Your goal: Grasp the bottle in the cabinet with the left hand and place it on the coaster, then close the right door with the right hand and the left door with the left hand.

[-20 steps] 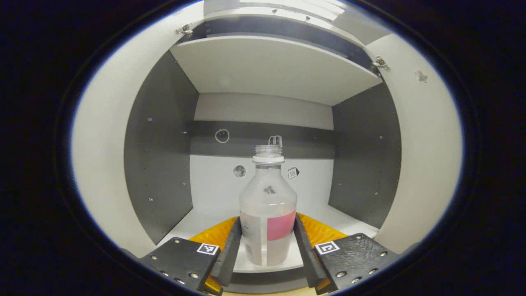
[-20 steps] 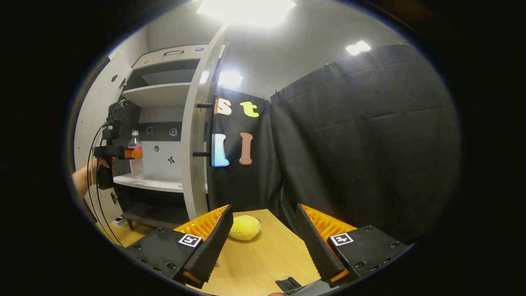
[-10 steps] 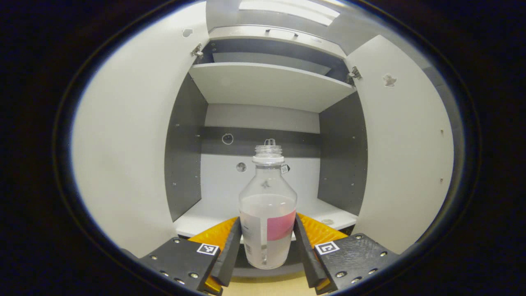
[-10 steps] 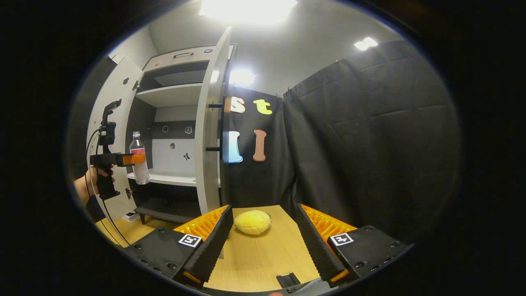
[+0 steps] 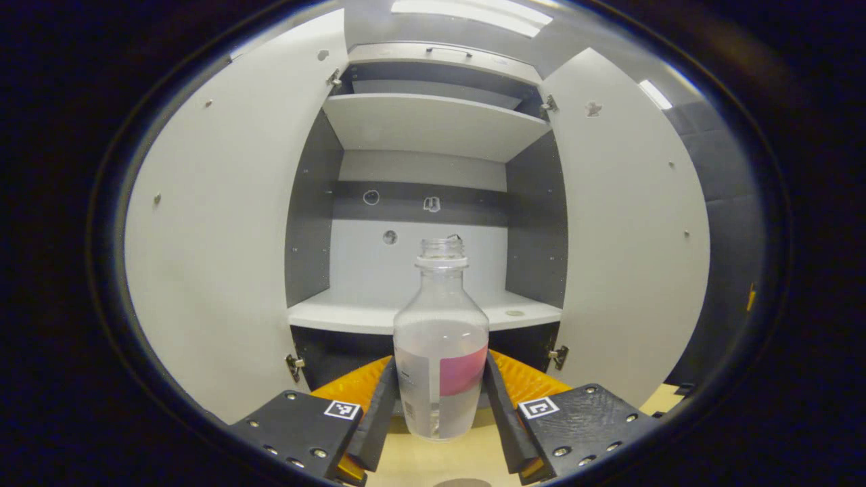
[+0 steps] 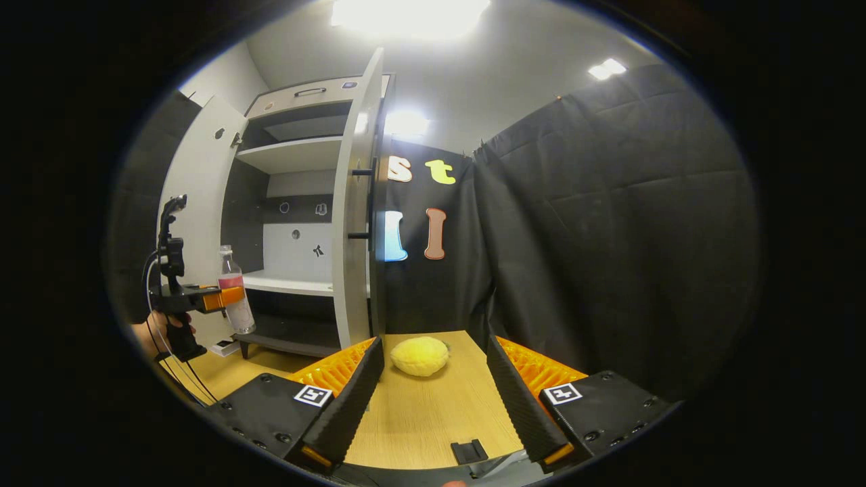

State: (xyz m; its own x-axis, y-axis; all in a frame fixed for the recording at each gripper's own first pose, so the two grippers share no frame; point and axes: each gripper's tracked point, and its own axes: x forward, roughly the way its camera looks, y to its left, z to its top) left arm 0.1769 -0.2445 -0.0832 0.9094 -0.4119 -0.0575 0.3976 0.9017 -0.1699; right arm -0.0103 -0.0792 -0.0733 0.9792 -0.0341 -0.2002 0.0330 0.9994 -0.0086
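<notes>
From the left gripper view I see my left gripper (image 5: 440, 406) closed on the bottle (image 5: 441, 352), both fingers pressed flat against its lower body on either side of the pink label. The bottle is upright, uncapped, holding clear liquid up to about its shoulder, and its base hangs clear above the near edge of the wooden tabletop (image 5: 446, 460), out in front of the cabinet (image 5: 419, 270). Both cabinet doors stand wide open, the left door (image 5: 216, 257) and the right door (image 5: 629, 237) framing the bare middle shelf (image 5: 352, 314). In the right gripper view my right gripper (image 6: 433, 399) is spread wide and holds nothing, hovering over the tabletop with a yellow sponge-like lump (image 6: 419, 356) beyond its fingers near the far edge, just beside the right door's edge. I cannot make out the coaster.
</notes>
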